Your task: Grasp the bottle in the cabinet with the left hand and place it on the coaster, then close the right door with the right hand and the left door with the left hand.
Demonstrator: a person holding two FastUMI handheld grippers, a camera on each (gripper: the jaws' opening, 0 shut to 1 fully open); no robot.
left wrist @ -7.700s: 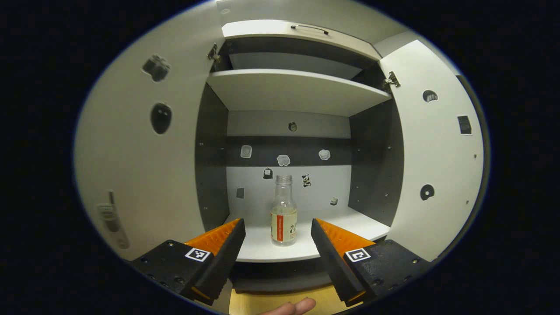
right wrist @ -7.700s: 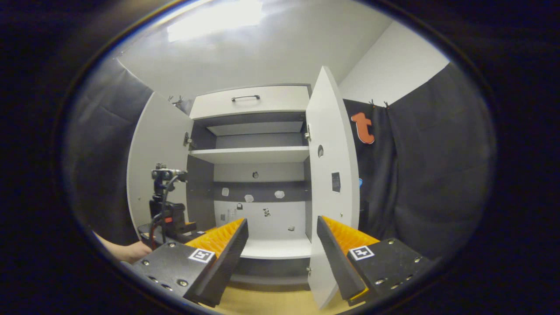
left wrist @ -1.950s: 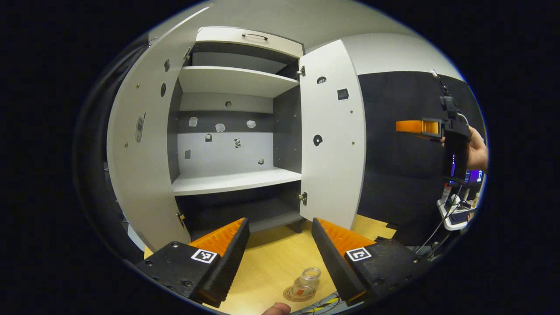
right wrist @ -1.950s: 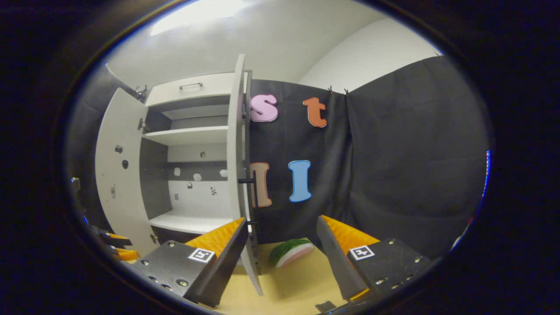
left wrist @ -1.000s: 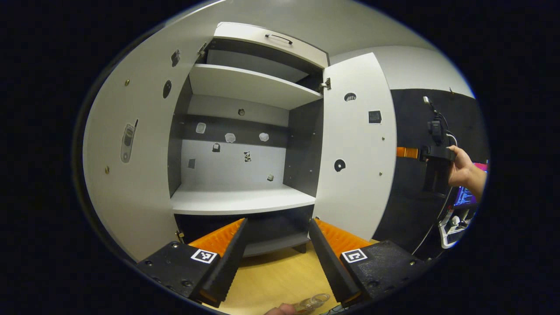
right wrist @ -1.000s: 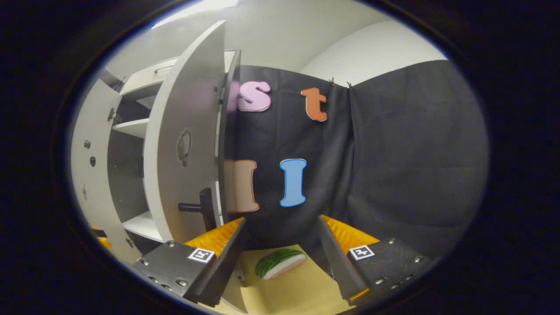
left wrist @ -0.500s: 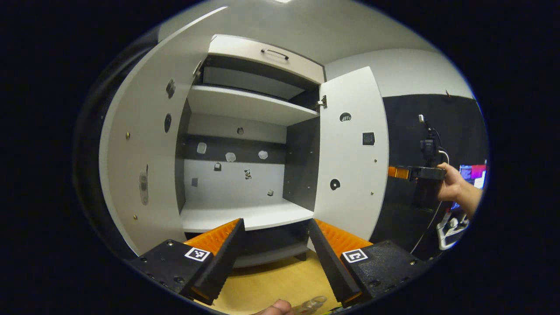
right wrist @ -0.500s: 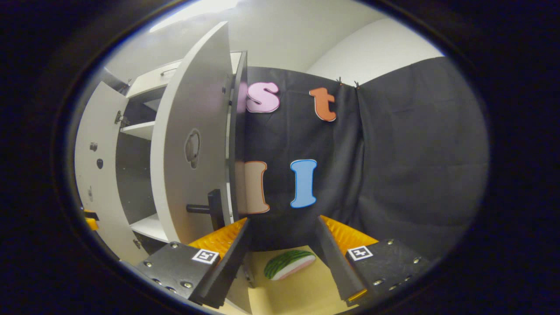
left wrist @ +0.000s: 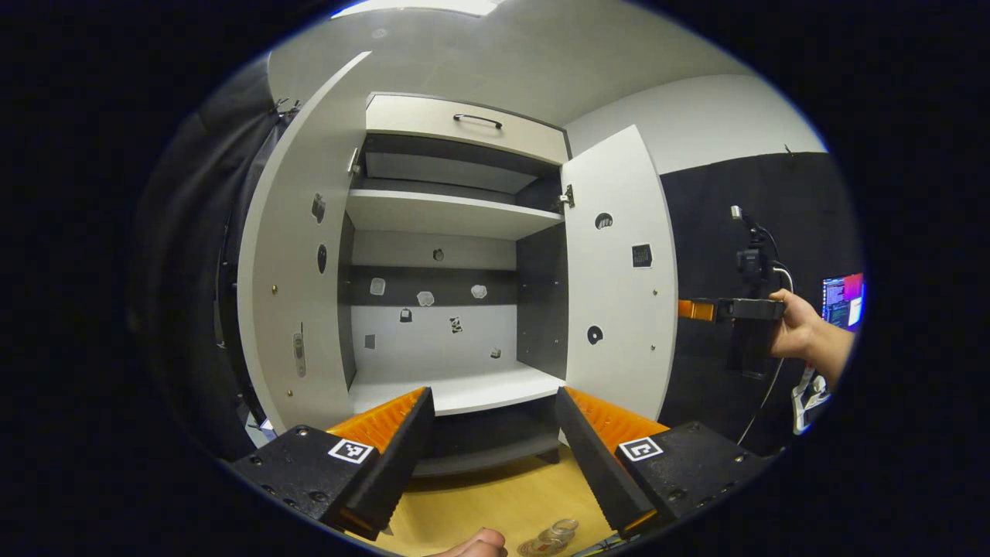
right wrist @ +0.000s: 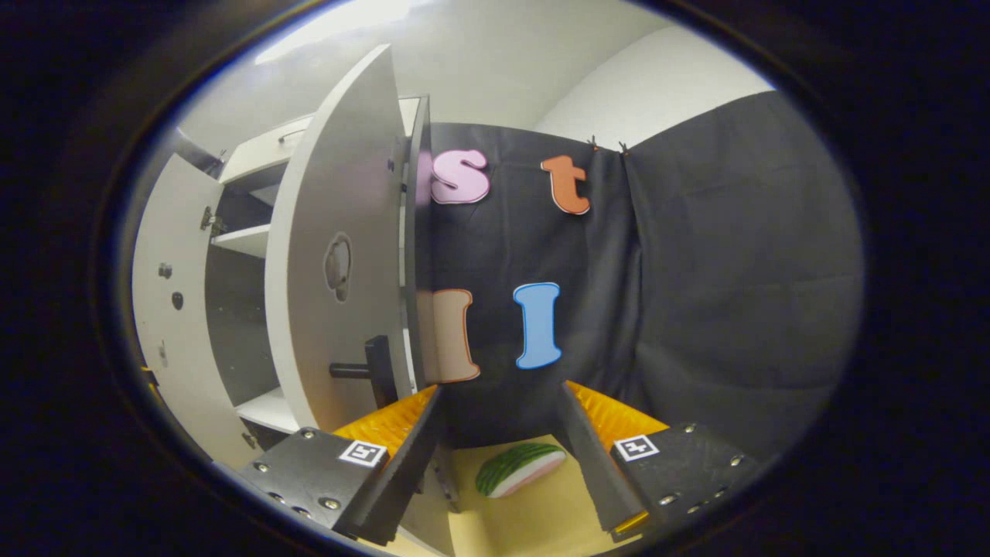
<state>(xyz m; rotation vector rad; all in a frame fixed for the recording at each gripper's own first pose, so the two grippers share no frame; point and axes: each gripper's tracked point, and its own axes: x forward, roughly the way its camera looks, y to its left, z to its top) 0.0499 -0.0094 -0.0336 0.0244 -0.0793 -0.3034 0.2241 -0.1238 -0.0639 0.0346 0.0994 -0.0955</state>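
Leftmost, left door [left wrist: 290, 255] swung wide; cabinet [left wrist: 452, 309] open between both doors. Bottle [left wrist: 558, 532] on coaster [left wrist: 535, 548] near tabletop [left wrist: 495, 503] front edge, beside left claw [left wrist: 491, 452], fingers apart and empty. Right door [right wrist: 332, 255] ajar; right claw [right wrist: 499, 456] spread, empty, just beside it. Melon slice [right wrist: 518, 468] on tabletop, farther right.

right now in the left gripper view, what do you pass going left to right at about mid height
left door → open cabinet interior → right door → right gripper just past the door's edge → the hand holding it → a lit screen
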